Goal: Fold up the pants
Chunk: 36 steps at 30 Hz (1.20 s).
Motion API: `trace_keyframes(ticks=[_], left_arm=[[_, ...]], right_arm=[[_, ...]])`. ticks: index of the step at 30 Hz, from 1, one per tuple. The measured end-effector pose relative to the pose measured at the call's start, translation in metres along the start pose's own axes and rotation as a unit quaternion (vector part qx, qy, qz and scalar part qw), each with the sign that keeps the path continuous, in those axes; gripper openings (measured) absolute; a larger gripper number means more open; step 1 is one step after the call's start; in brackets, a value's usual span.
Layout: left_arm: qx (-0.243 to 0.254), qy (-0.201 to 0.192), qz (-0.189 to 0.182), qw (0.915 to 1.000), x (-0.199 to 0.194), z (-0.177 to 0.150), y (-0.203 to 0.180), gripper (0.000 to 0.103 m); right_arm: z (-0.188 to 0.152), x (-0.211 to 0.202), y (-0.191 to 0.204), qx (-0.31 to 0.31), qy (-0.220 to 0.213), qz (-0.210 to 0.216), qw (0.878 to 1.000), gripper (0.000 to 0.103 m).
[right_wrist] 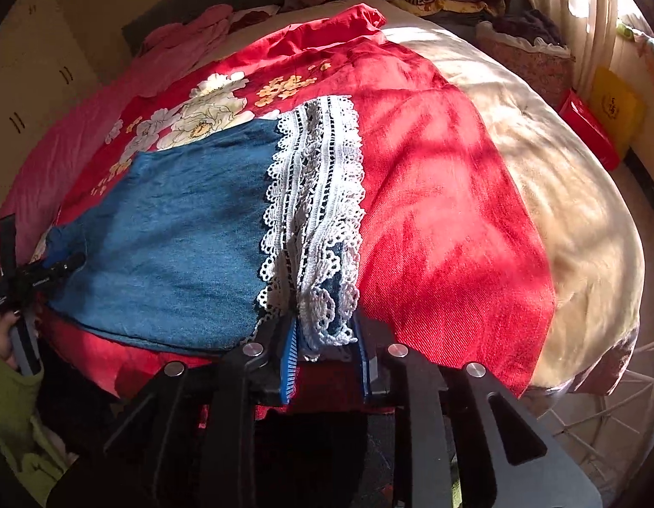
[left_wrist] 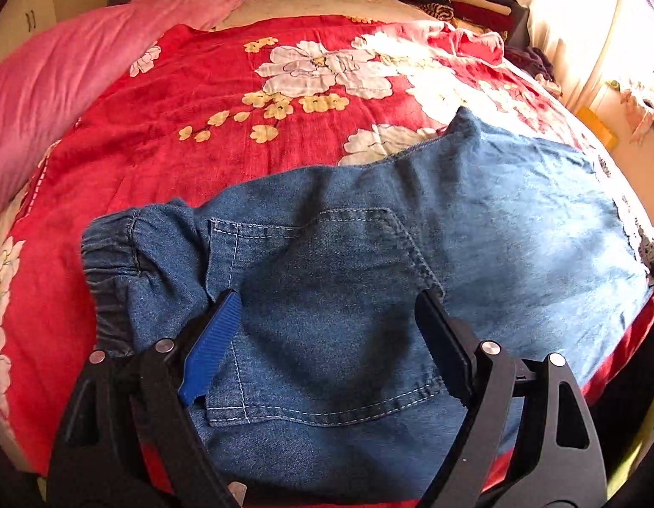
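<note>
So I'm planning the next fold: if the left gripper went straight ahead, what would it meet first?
Probably the back pocket of the denim pants, lying right between the left gripper's open fingers; depth is unclear.
</note>
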State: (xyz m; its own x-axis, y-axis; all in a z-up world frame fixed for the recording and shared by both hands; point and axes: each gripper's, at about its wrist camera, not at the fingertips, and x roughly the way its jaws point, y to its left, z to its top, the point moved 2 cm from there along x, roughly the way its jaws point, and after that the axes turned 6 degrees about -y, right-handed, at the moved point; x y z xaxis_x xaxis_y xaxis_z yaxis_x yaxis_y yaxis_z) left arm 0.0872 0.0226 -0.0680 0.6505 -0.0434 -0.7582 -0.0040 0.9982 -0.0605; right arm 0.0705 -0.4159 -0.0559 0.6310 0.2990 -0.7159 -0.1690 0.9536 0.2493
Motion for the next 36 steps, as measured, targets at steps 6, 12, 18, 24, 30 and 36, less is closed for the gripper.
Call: trace_keyframes(ticks=[6,12,18,24,30,36], left_arm=[[0.013,-0.046,-0.02,0.9987,-0.029,0.022,-0.019,0.085],[0.055,-0.047,-0.064,0.9954,-0.018,0.042,-0.063,0.09],[0.093,-0.006,-0.084,0.9921,0.025,0.045,-0.102,0.093],[0.076,0.015,-0.032,0.9965,0.062,0.033,-0.077,0.093],[0.068,0.006,-0.041,0.9968,0.062,0.033,-0.073,0.093],[0.047,-0.004,-0.069,0.9965,0.037,0.04,-0.074,0.093]], right_arm=[[0.018,-0.036,0.009,-0.015,-0.069,-0.012,0.997,0.048],[0.034,-0.007,0.071,-0.096,-0.061,0.026,0.993,0.06],[0.05,0.063,0.118,-0.153,-0.008,0.044,0.987,0.067],[0.048,0.119,0.096,-0.135,0.052,-0.028,0.989,0.081],[0.044,0.116,0.092,-0.123,0.041,-0.022,0.991,0.08],[0.045,0.066,0.084,-0.056,-0.011,0.014,0.998,0.081]])
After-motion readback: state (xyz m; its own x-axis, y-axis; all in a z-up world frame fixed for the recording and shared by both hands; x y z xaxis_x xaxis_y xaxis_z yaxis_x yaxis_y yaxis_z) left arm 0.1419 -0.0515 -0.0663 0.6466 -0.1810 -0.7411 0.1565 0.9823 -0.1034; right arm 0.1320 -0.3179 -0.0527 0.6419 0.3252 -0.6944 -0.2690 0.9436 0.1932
